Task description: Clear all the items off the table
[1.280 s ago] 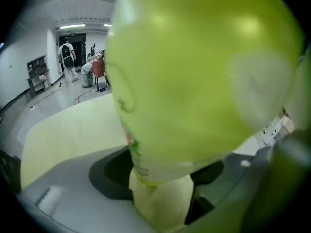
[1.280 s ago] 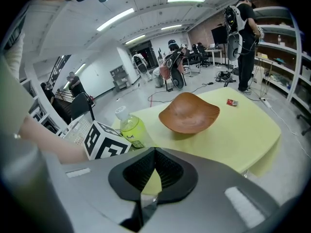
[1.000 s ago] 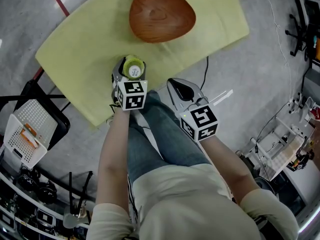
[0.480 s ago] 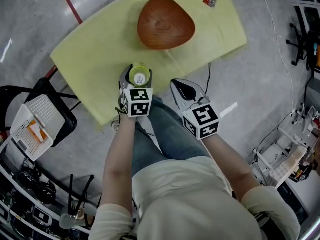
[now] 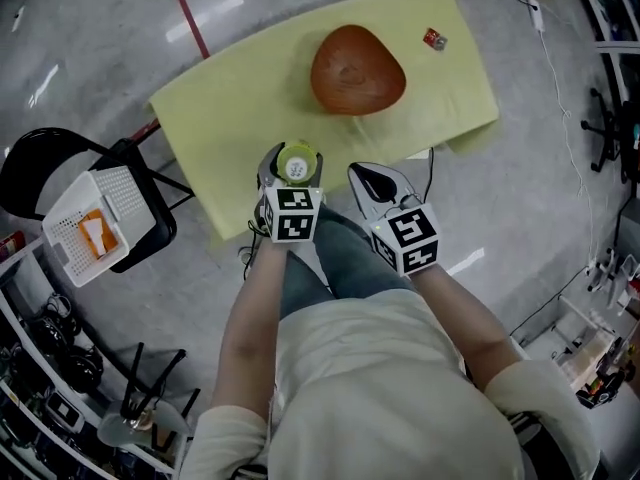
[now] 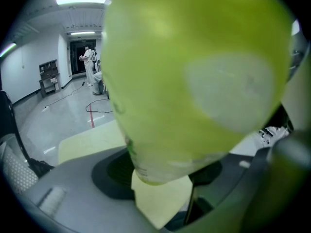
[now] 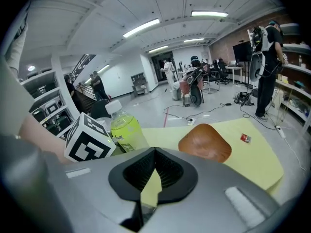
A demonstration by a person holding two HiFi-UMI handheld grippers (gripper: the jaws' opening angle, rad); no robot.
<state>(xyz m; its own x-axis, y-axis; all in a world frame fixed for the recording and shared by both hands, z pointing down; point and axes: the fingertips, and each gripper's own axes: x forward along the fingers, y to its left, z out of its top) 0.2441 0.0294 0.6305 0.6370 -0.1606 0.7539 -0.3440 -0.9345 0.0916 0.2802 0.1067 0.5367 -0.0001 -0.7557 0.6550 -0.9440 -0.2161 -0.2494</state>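
My left gripper (image 5: 288, 173) is shut on a bottle of yellow-green drink (image 5: 297, 161) with a white cap, held upright in the air over the near edge of the yellow-green table (image 5: 240, 98). In the left gripper view the bottle (image 6: 194, 76) fills most of the picture. The same bottle (image 7: 125, 130) shows beside the marker cube in the right gripper view. My right gripper (image 5: 372, 180) is shut and empty, just right of the bottle. A brown wooden bowl (image 5: 357, 70) and a small red packet (image 5: 433, 39) lie farther back on the table.
A black chair (image 5: 100, 183) at the left carries a white basket (image 5: 92, 223) with an orange item in it. Cables run across the grey floor. Shelves with equipment stand at the lower left and the right.
Both grippers have risen, the left one carrying the bottle up off the table. The table, bowl and packet now look smaller and farther away.
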